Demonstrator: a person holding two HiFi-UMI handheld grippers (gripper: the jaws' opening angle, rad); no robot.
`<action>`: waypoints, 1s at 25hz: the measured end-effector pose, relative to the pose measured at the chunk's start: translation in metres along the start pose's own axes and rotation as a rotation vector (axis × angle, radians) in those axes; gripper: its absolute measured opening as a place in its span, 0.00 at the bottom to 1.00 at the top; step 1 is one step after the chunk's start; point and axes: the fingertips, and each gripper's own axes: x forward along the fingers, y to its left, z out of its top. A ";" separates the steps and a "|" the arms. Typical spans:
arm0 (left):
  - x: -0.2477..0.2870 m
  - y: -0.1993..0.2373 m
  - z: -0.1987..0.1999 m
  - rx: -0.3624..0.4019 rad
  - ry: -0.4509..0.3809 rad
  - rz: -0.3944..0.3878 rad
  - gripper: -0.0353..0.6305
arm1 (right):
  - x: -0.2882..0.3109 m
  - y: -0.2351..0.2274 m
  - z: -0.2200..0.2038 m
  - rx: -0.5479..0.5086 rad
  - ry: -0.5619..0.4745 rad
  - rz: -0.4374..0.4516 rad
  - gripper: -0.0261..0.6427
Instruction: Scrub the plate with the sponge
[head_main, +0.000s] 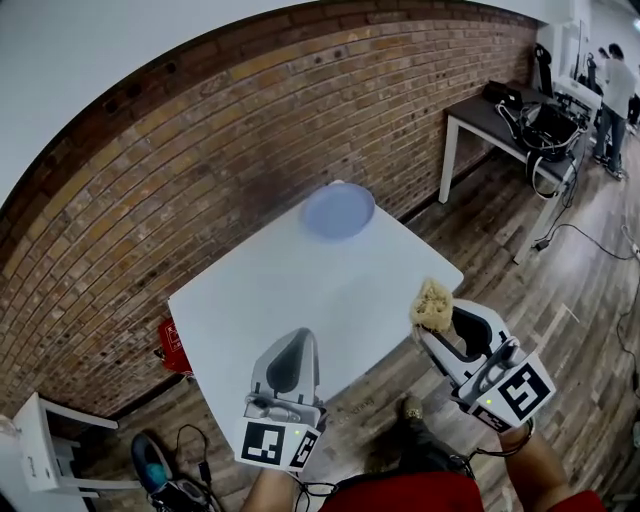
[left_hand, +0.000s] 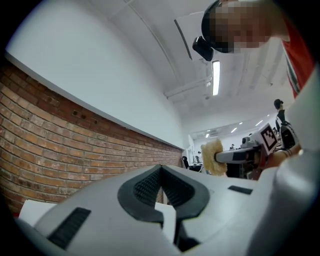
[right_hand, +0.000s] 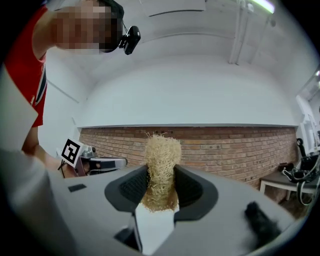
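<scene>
Straw-coloured and coarse, the sponge (right_hand: 161, 170) is pinched between the jaws of the right gripper (head_main: 434, 322), up in the air by the right corner of the white tabletop (head_main: 290, 290). The left gripper (head_main: 303, 340) has its jaws pressed together on nothing. The blue plate (head_main: 339, 211) lies at the far edge, well apart from both. To scrub well, the sponge's free end should probably meet the plate first. The empty gripper could steady the rim, so the plate does not slide off that edge.
</scene>
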 end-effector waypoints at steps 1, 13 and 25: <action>0.011 0.003 -0.002 -0.002 0.001 0.011 0.07 | 0.007 -0.009 -0.002 -0.002 -0.001 0.011 0.28; 0.130 0.023 -0.012 0.020 0.010 0.147 0.07 | 0.073 -0.126 -0.009 0.018 -0.023 0.153 0.28; 0.201 0.054 -0.032 0.031 0.063 0.196 0.07 | 0.131 -0.184 -0.017 0.039 -0.019 0.208 0.28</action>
